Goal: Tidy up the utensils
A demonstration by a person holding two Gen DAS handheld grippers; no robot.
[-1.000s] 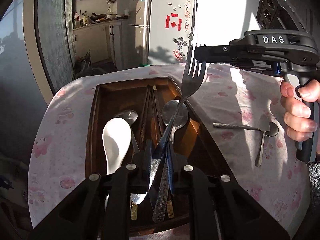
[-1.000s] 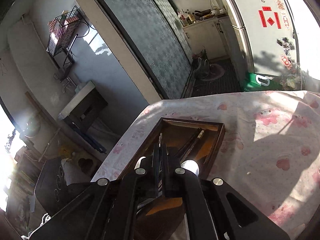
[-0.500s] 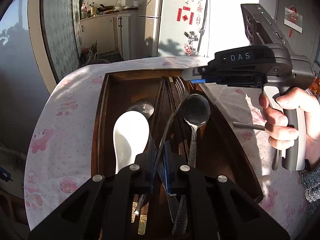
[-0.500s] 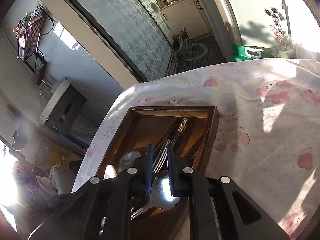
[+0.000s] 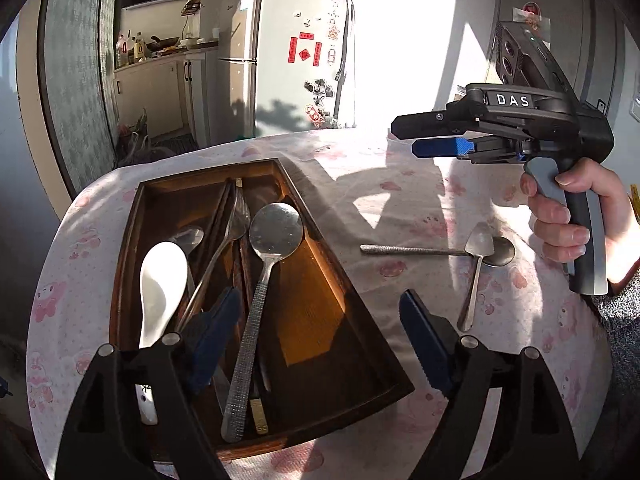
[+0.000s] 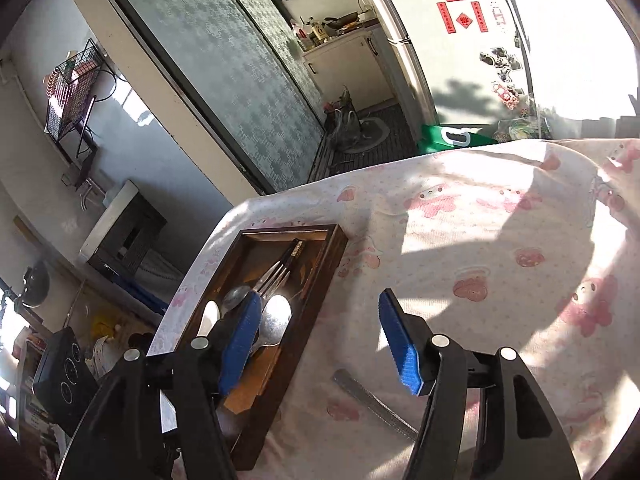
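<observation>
Both jaws have just been opening and hold nothing: the fork [image 5: 230, 236] now lies in the wooden tray [image 5: 320, 236]; two spoons [image 5: 478, 256] remain on the table [image 5: 400, 184].

The left gripper [image 5: 316, 344] gapes wide, the right gripper [image 6: 320, 340] partly.

Bare tablecloth [image 5: 400, 184] beyond two loose spoons [image 5: 486, 246]; wooden tray [image 5: 320, 240] crowded.

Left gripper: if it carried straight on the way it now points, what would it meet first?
Probably the wooden tray, near its right wall, between the open jaws of the left gripper; depth is unclear, so the tablecloth just beyond is possible.
</observation>
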